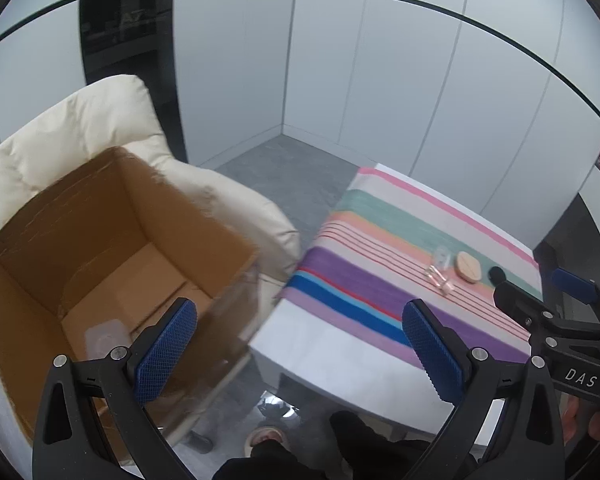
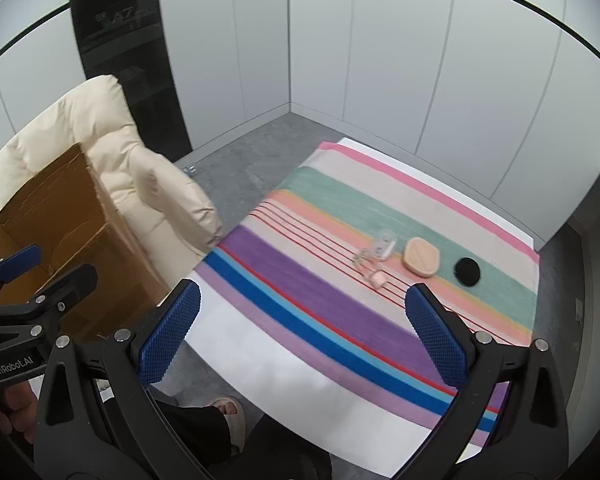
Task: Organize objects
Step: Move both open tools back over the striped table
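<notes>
Striped cloth [image 2: 340, 264] in pink, teal, peach, purple and blue bands covers a white tabletop [image 2: 284, 380] set in the corner of a room with pale panelled walls [image 2: 400, 60] and a grey speckled floor [image 2: 252, 148]. Beyond the right gripper [image 2: 300, 332], whose blue-padded jaws stand wide apart and hold nothing, a short row of small items lies on the cloth: a clear plastic piece [image 2: 384, 246] and a tiny pink padlock-like piece [image 2: 378, 280] just ahead of the jaws' right pad, a peach-coloured rounded pad [image 2: 421, 258] beside them, and a black disc [image 2: 467, 271] farthest to the right, each apart from the next.

Left of those jaws, off the tabletop's edge, an open cardboard box [image 2: 72, 216] sits on a cream cushioned armchair [image 2: 112, 136]. The left gripper [image 1: 300, 348] hangs above the gap between box and tabletop, its jaws likewise spread wide and empty; its left pad overlaps the box's open mouth, its right pad the cloth's near edge. On the box floor, just ahead of the left pad, lies a clear squarish piece [image 1: 104, 334], its details too blurred to tell. A dark glossy panel [image 1: 128, 28] breaks the pale wall behind the chair. Below both sets of jaws, a foot in a light slipper [image 2: 230, 412] rests on the floor.
</notes>
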The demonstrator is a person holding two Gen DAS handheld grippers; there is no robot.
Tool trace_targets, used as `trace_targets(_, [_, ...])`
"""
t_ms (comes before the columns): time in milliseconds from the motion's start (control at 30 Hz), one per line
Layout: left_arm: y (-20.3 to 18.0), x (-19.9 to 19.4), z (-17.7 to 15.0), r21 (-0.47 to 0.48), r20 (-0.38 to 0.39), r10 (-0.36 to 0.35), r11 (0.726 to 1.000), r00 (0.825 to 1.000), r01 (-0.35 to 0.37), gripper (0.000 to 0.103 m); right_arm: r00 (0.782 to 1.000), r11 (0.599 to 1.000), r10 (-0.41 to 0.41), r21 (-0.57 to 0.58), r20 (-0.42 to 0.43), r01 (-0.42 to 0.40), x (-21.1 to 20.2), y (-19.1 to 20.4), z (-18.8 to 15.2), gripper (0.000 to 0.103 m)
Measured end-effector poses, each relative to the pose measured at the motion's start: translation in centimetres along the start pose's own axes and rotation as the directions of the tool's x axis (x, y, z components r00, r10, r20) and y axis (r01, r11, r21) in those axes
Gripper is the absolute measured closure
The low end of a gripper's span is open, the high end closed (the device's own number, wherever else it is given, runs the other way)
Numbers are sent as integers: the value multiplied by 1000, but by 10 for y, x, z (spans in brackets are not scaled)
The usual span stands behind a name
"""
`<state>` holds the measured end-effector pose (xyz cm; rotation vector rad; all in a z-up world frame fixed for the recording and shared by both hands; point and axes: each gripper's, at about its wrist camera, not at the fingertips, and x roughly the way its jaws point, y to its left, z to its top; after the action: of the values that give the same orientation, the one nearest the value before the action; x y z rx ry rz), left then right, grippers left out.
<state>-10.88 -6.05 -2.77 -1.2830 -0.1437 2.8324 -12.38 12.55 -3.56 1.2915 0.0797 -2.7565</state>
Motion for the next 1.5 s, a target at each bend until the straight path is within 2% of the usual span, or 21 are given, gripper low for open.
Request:
trace_targets(500, [-58, 15, 0, 81, -20, -73, 994, 997, 74, 0, 999, 994, -44, 99, -24, 46, -12, -68, -16, 0])
trace_targets(867, [-113, 20, -5, 152, -37, -133, 979, 990, 138, 0, 994, 979, -95, 176, -52, 103, -22, -118, -34, 0])
trace_targets(1233, [-163, 33, -18, 238, -117, -172, 951, 978, 196, 0, 989, 962, -126, 233, -72, 140, -28, -157, -57, 0])
trace_targets(1333, [-175, 39, -19, 280, -131, -180, 937, 975, 211, 0, 986, 958, -141, 241, -88, 158, -24, -168, -61, 0])
trace_targets(1400, [-180, 48, -16, 302, -135, -178, 930, 975, 211, 0, 985, 953, -142, 256, -94, 162, -19, -177, -61, 0])
trace_targets(1500, [-184, 73, -6, 295, -169, -200, 924, 965, 243, 0, 983, 950, -146, 262, -113, 171, -4, -189, -60, 0])
